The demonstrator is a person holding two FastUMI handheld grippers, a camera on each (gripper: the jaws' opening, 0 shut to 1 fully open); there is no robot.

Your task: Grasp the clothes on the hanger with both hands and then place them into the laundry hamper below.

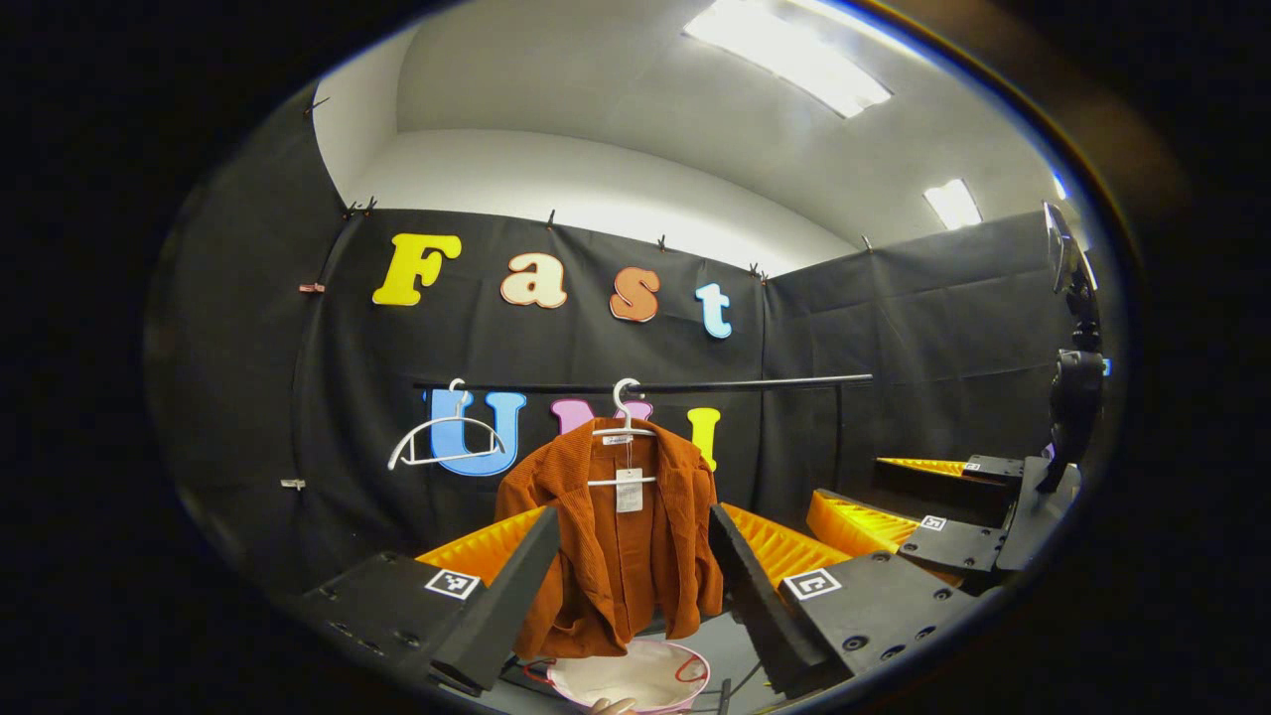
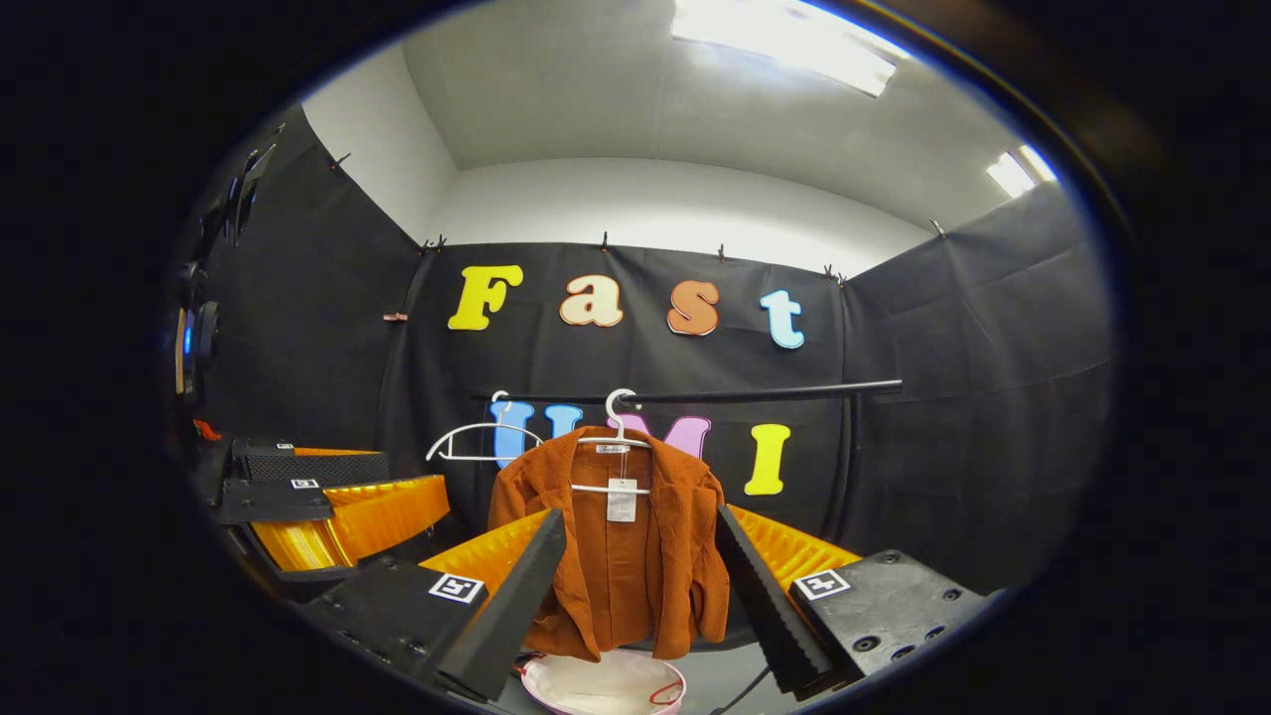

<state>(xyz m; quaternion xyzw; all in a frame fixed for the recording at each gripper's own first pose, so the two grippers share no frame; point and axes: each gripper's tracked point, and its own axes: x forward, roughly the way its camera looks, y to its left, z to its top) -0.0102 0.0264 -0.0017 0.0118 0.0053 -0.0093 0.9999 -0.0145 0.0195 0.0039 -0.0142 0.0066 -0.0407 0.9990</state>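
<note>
Rust-orange jacket [image 1: 616, 541], one; white hangers [image 1: 444, 437], two; hamper [image 1: 635, 675], one.

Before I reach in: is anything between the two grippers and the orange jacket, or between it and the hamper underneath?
Nothing visible blocks either path. The orange jacket hangs framed between the open left gripper and, in its own view, the open right gripper. The hamper sits open directly below it. An empty hanger hangs aside.
</note>
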